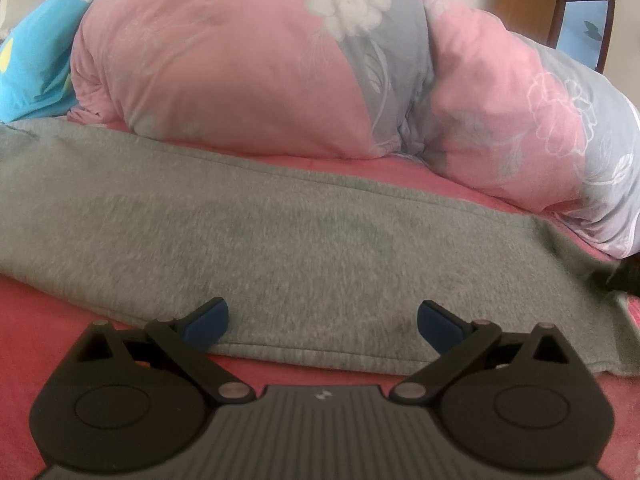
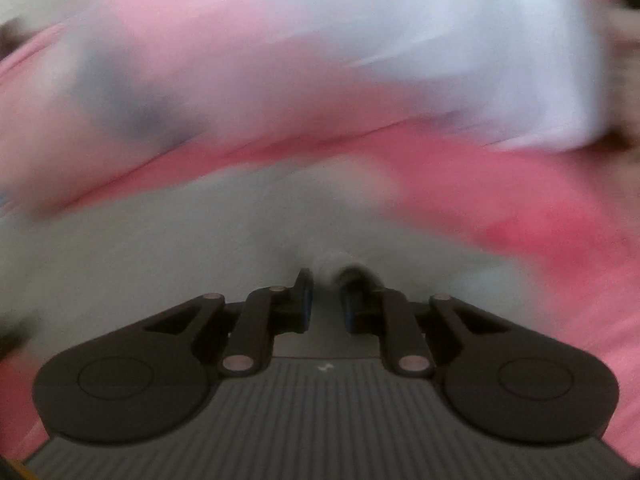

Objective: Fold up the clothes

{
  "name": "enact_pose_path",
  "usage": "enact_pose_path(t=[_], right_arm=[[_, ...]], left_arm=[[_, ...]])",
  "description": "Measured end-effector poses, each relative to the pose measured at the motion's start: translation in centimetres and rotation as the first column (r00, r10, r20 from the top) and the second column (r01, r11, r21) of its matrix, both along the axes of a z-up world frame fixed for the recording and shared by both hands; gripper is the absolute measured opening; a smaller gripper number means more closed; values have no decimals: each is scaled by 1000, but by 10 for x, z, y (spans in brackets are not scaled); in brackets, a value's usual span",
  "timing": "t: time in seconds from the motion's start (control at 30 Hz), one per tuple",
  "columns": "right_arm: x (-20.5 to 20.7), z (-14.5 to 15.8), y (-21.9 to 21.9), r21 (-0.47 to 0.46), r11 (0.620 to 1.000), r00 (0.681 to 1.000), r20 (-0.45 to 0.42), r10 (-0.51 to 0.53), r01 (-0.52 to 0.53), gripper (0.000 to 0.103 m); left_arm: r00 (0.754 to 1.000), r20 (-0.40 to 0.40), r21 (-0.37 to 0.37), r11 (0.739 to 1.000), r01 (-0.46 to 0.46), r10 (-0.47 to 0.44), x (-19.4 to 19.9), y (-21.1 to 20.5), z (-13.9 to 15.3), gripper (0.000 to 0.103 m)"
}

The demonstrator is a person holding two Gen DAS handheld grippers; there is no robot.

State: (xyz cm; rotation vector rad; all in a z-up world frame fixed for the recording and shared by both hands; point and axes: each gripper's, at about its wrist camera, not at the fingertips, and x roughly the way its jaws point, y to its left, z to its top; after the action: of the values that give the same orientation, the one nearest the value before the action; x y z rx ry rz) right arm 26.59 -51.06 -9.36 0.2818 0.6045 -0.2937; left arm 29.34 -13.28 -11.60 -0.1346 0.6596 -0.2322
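Left wrist camera sits low behind the left gripper (image 1: 322,322), close over the grey garment (image 1: 280,232), facing the pink quilt (image 1: 224,68) ahead. Right wrist camera, heavily blurred, looks past the right gripper (image 2: 325,300); both views share garment and quilt.

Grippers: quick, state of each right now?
Left gripper: open, empty, above the gray garment.
Right gripper: nearly closed; blur hides whether it grips gray fabric.

A folded garment (image 1: 280,232) lies flat across a bed sheet (image 1: 48,320), stretching from left to right. Behind it, a bunched quilt (image 1: 248,64) is heaped on the bed, with a second piece of bedding (image 1: 32,52) at its left and a door (image 1: 584,24) behind at far right.
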Motion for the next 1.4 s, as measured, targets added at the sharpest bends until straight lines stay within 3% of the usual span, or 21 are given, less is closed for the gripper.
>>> enact_pose_path(t=[0.03, 0.1, 0.17, 0.27, 0.33, 0.47, 0.57, 0.67, 0.8, 0.83, 0.87, 0.93, 1.03, 1.07, 1.2, 1.23, 1.3, 1.4], right_arm=[[-2, 6, -28, 24, 992, 991, 38, -127, 126, 15], [-18, 17, -76, 125, 934, 928, 134, -349, 333, 17], [-44, 26, -100, 238, 893, 871, 231, -433, 381, 18], [-71, 25, -102, 231, 903, 892, 193, -408, 363, 23], [-94, 17, -94, 346, 882, 909, 149, -388, 320, 25], [-152, 0, -69, 616, 756, 926, 109, -362, 223, 32], [-165, -9, -44, 723, 659, 938, 44, -344, 207, 50], [-158, -16, -41, 739, 623, 932, -18, -361, 256, 55], [-160, -24, -44, 749, 572, 873, -17, -488, 335, 53], [-155, -24, -46, 735, 588, 871, -7, -491, 338, 40], [-150, -23, -48, 714, 616, 878, 2, -478, 334, 5], [-144, -14, -49, 692, 653, 885, 45, -464, 308, 6], [-161, 22, -36, 539, 801, 894, 178, -411, 261, 5], [-163, 26, -35, 514, 815, 897, 176, -405, 267, 5], [-148, 11, -33, 376, 862, 926, 23, -376, 341, 8], [-148, 6, -33, 347, 863, 919, 8, -394, 367, 11], [-153, 2, -34, 304, 856, 897, 13, -442, 418, 18], [-170, 12, -35, 223, 817, 825, 82, -560, 532, 21]], left_arm=[[1000, 0, 1, 1000, 0, 0, 0, 0, 0, 101], [1000, -1, 7, 1000, -1, 1, 0, -1, 0, 101], [1000, -1, 17, 1000, -1, 1, 0, -3, 0, 101], [1000, -1, 22, 1000, -1, 1, 0, -3, 0, 101], [1000, -1, 20, 1000, -1, 1, 0, -3, 0, 101], [1000, -1, 23, 1000, -2, 2, 0, -4, -1, 101], [1000, -1, 17, 1000, -2, 2, 0, -3, 0, 101], [1000, -1, -3, 1000, -1, 1, 0, 0, -1, 101], [1000, 0, -25, 1000, -2, 2, 0, 3, -1, 101], [1000, 0, -28, 1000, -2, 2, 0, 3, -1, 101], [1000, 0, -35, 999, -2, 2, 0, 4, -1, 101], [1000, 0, -47, 999, -2, 2, 0, 6, -1, 101], [1000, 0, -34, 999, -2, 2, 0, 4, -1, 101], [1000, 0, -30, 1000, -2, 2, 0, 3, -1, 101], [1000, -1, -54, 999, -3, 2, 0, 7, -1, 101], [1000, -2, -58, 998, -3, 3, 0, 8, -1, 101], [1000, -2, -59, 998, -3, 3, 0, 8, -1, 101], [1000, -2, -43, 999, -4, 4, 0, 5, -1, 101]])
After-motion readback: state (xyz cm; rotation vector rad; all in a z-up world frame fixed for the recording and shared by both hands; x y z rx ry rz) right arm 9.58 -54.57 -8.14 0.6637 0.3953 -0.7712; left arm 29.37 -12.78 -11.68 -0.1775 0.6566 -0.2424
